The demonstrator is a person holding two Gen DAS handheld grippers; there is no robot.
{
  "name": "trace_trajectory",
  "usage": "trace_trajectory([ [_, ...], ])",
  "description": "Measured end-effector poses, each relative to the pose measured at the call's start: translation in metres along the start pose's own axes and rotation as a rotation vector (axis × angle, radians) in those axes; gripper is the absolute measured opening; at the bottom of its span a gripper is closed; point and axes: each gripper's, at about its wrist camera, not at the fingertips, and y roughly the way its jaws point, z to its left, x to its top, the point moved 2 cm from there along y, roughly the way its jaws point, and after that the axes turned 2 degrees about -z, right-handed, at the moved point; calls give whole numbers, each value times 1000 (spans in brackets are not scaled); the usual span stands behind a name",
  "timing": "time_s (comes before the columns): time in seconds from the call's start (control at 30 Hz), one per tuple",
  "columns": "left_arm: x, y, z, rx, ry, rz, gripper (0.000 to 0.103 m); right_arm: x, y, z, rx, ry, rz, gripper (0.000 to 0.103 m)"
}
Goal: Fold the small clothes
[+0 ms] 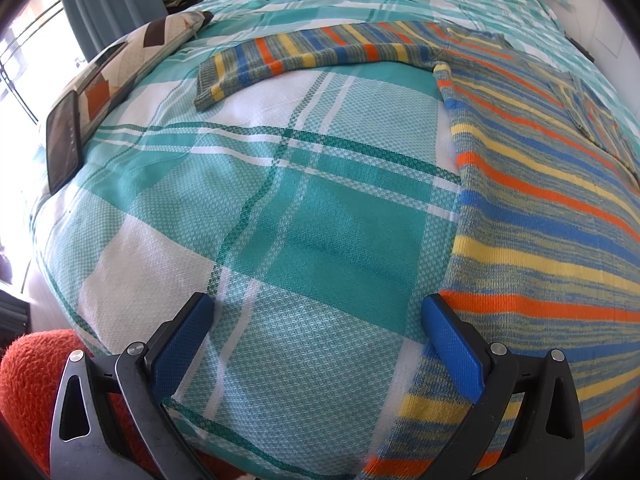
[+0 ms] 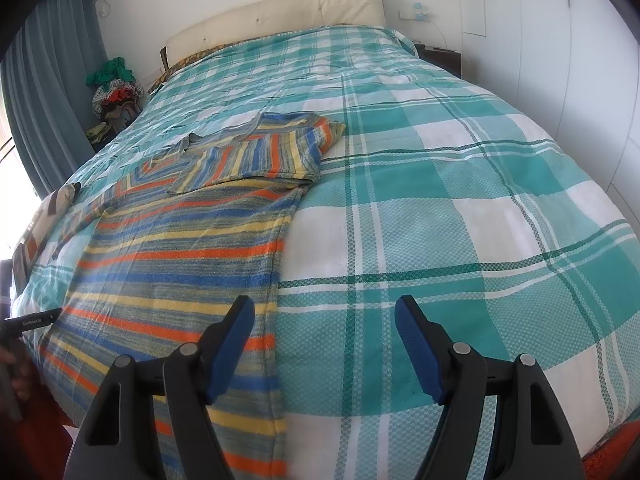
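Teal and white checks cover the big bed [image 2: 460,200], and a padded cream headboard [image 2: 280,16] stands at its far end against a white wall. Blue-grey curtains [image 2: 48,92] hang by a bright window on the left side of the room, with a heap of clothes [image 2: 116,92] in the corner beside them.

Both tongs hang over the near edge of the bed and point down at it. The left tongs [image 1: 318,346] are wide open, with nothing but bedcover between the blue pads [image 1: 184,344]. Their right pad sits just at the edge of the striped sweater [image 1: 540,232], and I cannot tell if it touches the knit. The right tongs [image 2: 324,352] are wide open too and hold nothing. Their left pad is over the sweater's right edge, and their right pad is over bare bedcover.

This sweater has orange, blue and yellow stripes. It lies flat on the bed, to the right of the left tongs and to the left of the right tongs. One sleeve [image 1: 288,58] stretches out far ahead of the left tongs. The other sleeve [image 2: 260,152] is folded in over the chest, far ahead of the right tongs.

Far off to the left of the left tongs, a patterned pillow [image 1: 132,64] and a dark phone [image 1: 64,140] rest at the side of the bed.
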Motion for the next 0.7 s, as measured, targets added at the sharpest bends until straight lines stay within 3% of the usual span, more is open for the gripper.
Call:
trace_trajectory([
  [0.7, 1, -1, 2, -14, -16, -1, 103, 0, -2, 4, 15, -4, 2, 72],
])
